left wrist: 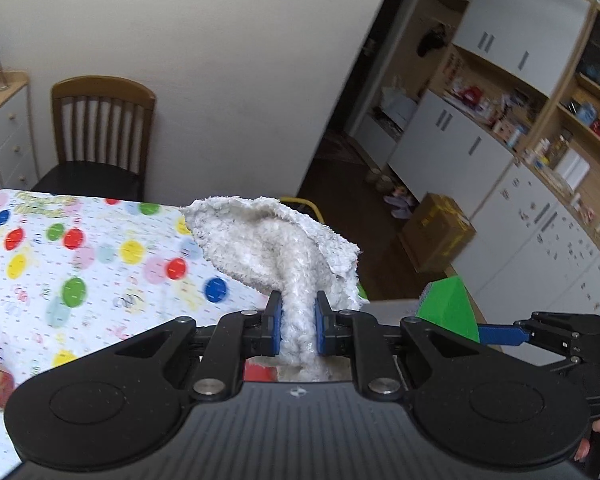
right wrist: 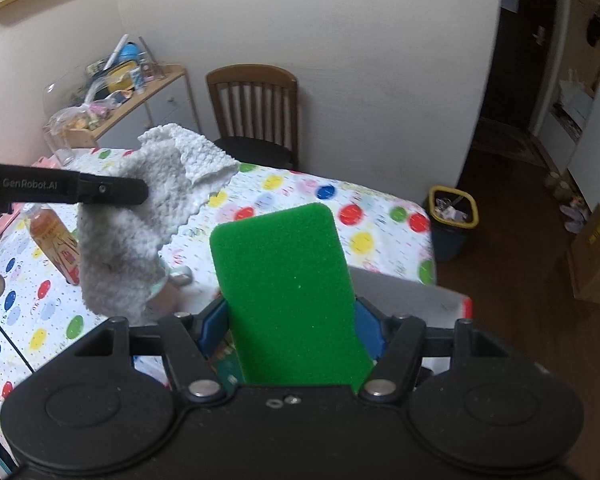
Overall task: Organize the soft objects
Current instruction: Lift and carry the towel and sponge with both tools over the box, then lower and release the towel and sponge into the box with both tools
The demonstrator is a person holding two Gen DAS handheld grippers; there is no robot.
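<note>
My left gripper (left wrist: pixel 298 320) is shut on a white fluffy cloth (left wrist: pixel 276 240) and holds it up above the table with the polka-dot cover (left wrist: pixel 80 264). The cloth bunches between the blue pads and fans out above them. In the right wrist view the same cloth (right wrist: pixel 140 224) hangs from the left gripper's black finger (right wrist: pixel 112 191). My right gripper (right wrist: pixel 290 320) is shut on a green sponge (right wrist: pixel 284 288), which stands upright between the fingers. In the left wrist view the sponge (left wrist: pixel 448 308) shows at the right, held by the right gripper's blue pad (left wrist: pixel 500 336).
A wooden chair (right wrist: pixel 256 116) stands at the table's far side. A bottle (right wrist: pixel 56 240) and a glass (right wrist: pixel 60 136) stand on the table at the left. A white box (right wrist: pixel 412 296) lies below the sponge. A bin (right wrist: pixel 454 216) and a cardboard box (right wrist: pixel 596 256) sit on the floor.
</note>
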